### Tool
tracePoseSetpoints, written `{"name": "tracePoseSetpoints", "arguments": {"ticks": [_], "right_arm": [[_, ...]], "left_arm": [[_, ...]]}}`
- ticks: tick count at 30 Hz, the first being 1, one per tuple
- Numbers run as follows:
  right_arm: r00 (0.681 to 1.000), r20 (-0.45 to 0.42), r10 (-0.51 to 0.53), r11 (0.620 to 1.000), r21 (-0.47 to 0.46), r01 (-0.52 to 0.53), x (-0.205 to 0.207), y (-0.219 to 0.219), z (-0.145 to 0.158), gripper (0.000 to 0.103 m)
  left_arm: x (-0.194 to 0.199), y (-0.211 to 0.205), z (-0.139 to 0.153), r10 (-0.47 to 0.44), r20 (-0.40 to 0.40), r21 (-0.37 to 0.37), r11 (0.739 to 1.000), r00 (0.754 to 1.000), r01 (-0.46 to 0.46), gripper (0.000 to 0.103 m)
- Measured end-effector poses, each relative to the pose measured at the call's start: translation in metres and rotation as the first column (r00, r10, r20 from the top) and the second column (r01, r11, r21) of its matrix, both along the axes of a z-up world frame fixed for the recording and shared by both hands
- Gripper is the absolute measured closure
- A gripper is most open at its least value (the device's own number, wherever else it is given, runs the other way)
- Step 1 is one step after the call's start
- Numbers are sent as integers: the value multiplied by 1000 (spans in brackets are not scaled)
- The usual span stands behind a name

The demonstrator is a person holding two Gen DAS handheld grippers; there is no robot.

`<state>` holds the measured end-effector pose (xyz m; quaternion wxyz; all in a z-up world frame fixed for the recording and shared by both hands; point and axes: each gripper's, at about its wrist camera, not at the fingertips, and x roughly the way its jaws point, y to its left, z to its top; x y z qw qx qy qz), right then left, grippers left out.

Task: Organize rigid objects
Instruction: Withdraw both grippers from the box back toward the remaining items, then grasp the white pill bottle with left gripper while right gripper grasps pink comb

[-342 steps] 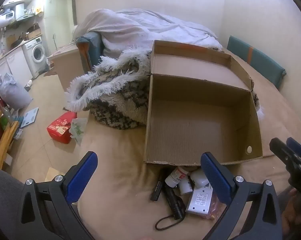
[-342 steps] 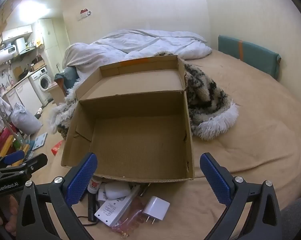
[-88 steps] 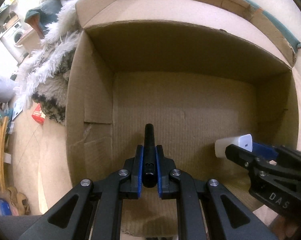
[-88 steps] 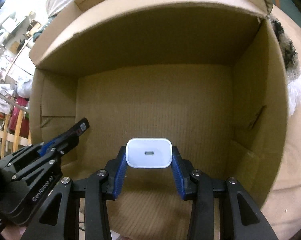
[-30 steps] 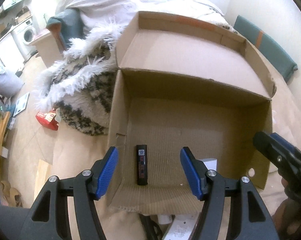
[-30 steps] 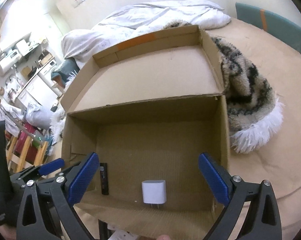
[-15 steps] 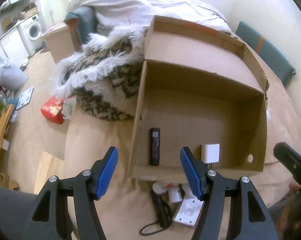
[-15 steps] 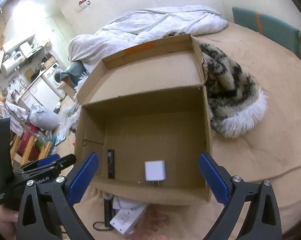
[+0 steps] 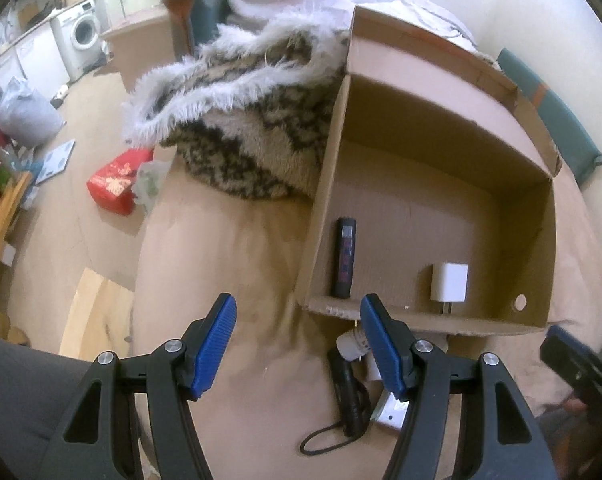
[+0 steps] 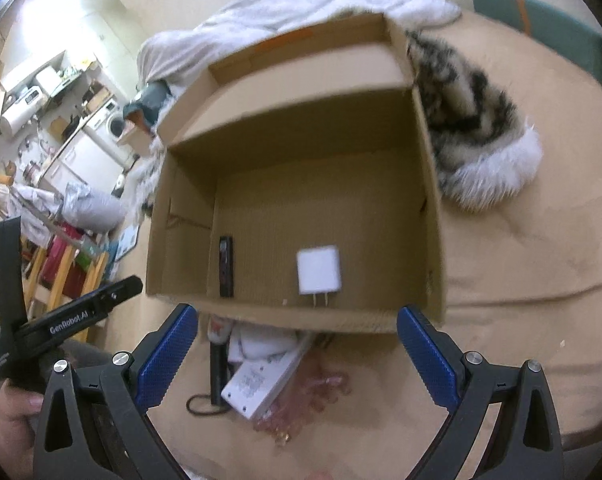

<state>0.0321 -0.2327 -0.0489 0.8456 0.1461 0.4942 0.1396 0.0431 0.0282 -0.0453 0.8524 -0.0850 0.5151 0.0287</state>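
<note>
Inside the box (image 10: pixel 429 240), black stick (image 10: pixel 226 266) points lengthwise toward the far wall; both jaws open.

"GenRobot.AI" runs in white along the black left gripper (image 10: pixel 97 304); the white adapter's (image 10: pixel 257 390) label print seems too blurred to read.

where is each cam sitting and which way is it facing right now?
Left wrist: on the left tongs, angled down at the bed and the cardboard box from its left front corner; own blue pads, a grey-clad leg, and the right tongs at the right edge show.
Right wrist: on the right tongs, angled down into the box from the front; own pads, plus the left tongs and holding hand at left.
Shared: box, black stick, white charger, the pile in front.
</note>
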Motion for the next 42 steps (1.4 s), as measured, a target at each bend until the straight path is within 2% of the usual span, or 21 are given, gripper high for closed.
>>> {"name": "tracePoseSetpoints", "arguments": {"ticks": [5,10,13,16,17,18,20,24,29,31,32,33,34,36,38,42], "right_arm": [[997,-76,-6,1000,20,8,4,0,-15,0],[993,-113,-27,1000,13,28,10,-2,-23,0],[985,-168,-34,999,25,39,13,-5,-35,0],[969,-246,-28,995,83,50,16,-10,-49,0],[965,-260,-27,994,94,53,17,-11,-53,0],[961,-274,-29,993,104,59,19,-12,-56,0],[956,-293,-33,989,126,73,20,-15,-60,0],[944,-329,-28,987,142,79,23,-16,-70,0],[928,-372,11,985,166,55,24,-8,-80,0],[913,-407,35,983,178,41,23,-5,-89,0],[901,-432,48,978,204,45,22,-3,-94,18],[883,-466,62,968,243,60,19,-3,-101,32],[861,-503,75,958,276,78,17,-2,-109,52],[836,-544,66,966,246,84,12,1,-120,54],[821,-567,69,970,229,77,11,6,-127,54],[821,-568,58,988,149,33,16,25,-133,55]], "left_arm": [[6,-13,-22,-69,-96,-40,997,993,65,42],[14,-43,-52,-189,-173,7,981,967,193,42],[21,-59,-62,-251,-183,17,966,951,258,46],[28,-73,-68,-306,-180,38,947,935,318,49],[29,-75,-70,-312,-185,38,945,932,324,53],[30,-76,-74,-320,-194,31,943,927,332,63],[33,-78,-81,-326,-219,13,942,920,337,71],[33,-75,-83,-311,-223,2,948,924,319,78],[27,-63,-76,-279,-234,-8,958,931,285,79],[21,-56,-70,-265,-246,-18,963,932,269,79],[17,-52,-67,-256,-254,-35,966,933,255,79],[15,-47,-65,-250,-264,-55,968,932,244,79],[11,-42,-61,-246,-277,-85,969,929,231,79],[7,-35,-54,-237,-276,-98,971,932,218,79],[2,-31,-47,-227,-263,-80,974,938,213,79],[0,-23,-41,-197,-258,-89,980,946,180,79]]}}
